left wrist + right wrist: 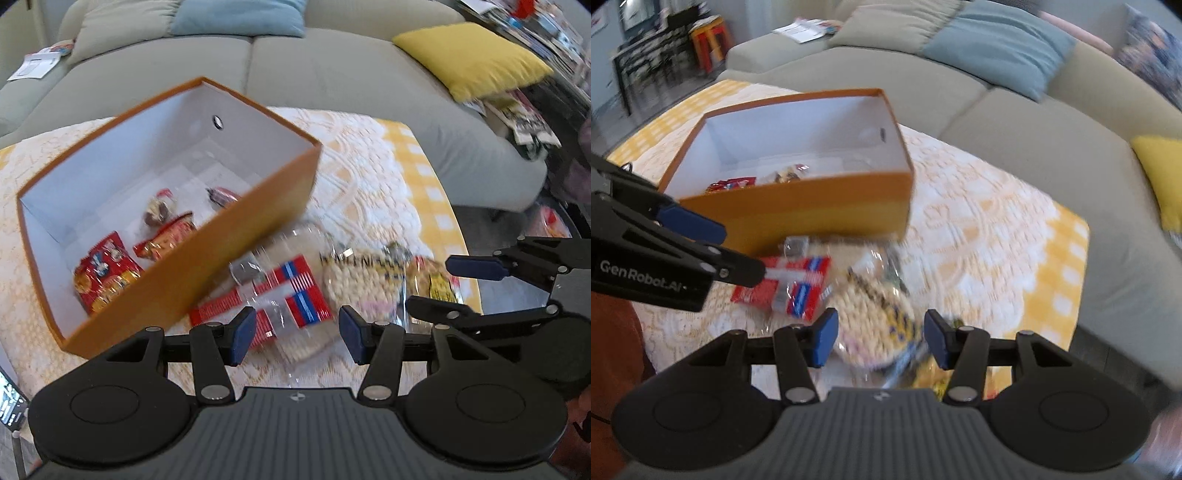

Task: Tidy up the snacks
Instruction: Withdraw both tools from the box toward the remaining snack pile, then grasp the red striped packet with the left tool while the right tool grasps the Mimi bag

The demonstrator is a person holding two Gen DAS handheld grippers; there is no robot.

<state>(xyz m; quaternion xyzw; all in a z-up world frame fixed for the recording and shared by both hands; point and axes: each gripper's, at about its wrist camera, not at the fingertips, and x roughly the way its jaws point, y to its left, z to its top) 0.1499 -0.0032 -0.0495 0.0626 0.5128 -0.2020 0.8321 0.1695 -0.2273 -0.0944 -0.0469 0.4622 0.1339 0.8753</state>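
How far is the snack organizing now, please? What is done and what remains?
Partly done. A few small packets already lie inside the orange box. Nothing is held: the left gripper and right gripper are both open. The red-striped packet and the clear bag of pale snacks remain on the tablecloth, outside the box.

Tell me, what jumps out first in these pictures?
The big orange box with white walls, standing on the lace-covered table with a few red snack packets inside. In front of it lie loose clear bags of snacks, with the left hand-held gripper and right hand-held gripper open above them.
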